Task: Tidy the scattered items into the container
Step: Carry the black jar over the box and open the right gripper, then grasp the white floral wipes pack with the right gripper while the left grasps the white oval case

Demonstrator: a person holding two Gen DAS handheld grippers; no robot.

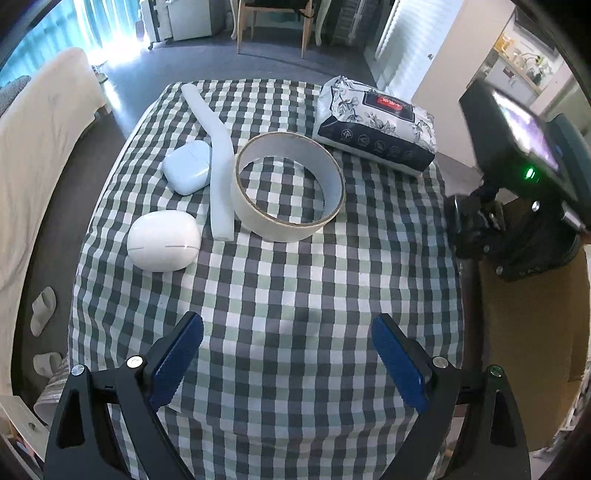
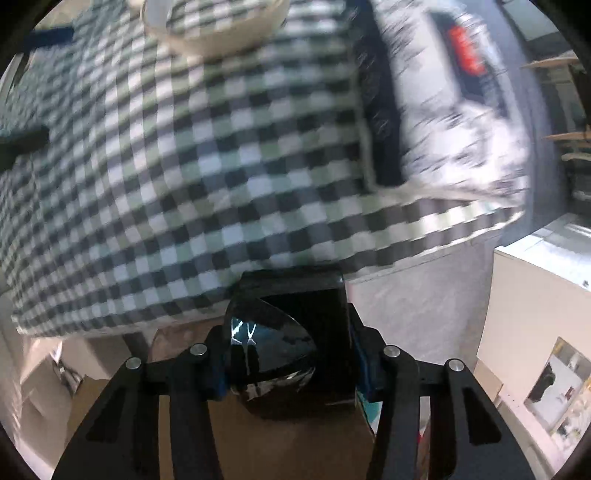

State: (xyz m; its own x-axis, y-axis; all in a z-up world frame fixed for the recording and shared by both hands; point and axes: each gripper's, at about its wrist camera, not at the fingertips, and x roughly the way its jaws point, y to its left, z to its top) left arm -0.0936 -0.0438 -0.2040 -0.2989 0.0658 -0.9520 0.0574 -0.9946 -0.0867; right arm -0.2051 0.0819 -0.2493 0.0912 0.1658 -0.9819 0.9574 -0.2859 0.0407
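Note:
On the checked tablecloth (image 1: pixel 280 288) lie a white oval case (image 1: pixel 164 240), a pale blue earbud case (image 1: pixel 187 166), a white foam strip (image 1: pixel 218 155), a tape roll (image 1: pixel 290 186) and a floral wet-wipes pack (image 1: pixel 376 123). My left gripper (image 1: pixel 288 354) is open and empty above the near part of the table. My right gripper (image 2: pixel 291 356) is shut on a glossy black object (image 2: pixel 280 354) and holds it off the table's right edge, above a brown cardboard box (image 2: pixel 280 443). The tape roll (image 2: pixel 214 26) and the wipes pack (image 2: pixel 450 103) show blurred in the right wrist view.
The right gripper's body (image 1: pixel 517 177) hangs beside the table's right edge over the cardboard box (image 1: pixel 535 332). A bed (image 1: pixel 37 155) runs along the left, with slippers (image 1: pixel 43 310) on the floor. A chair (image 1: pixel 273 26) stands beyond the table.

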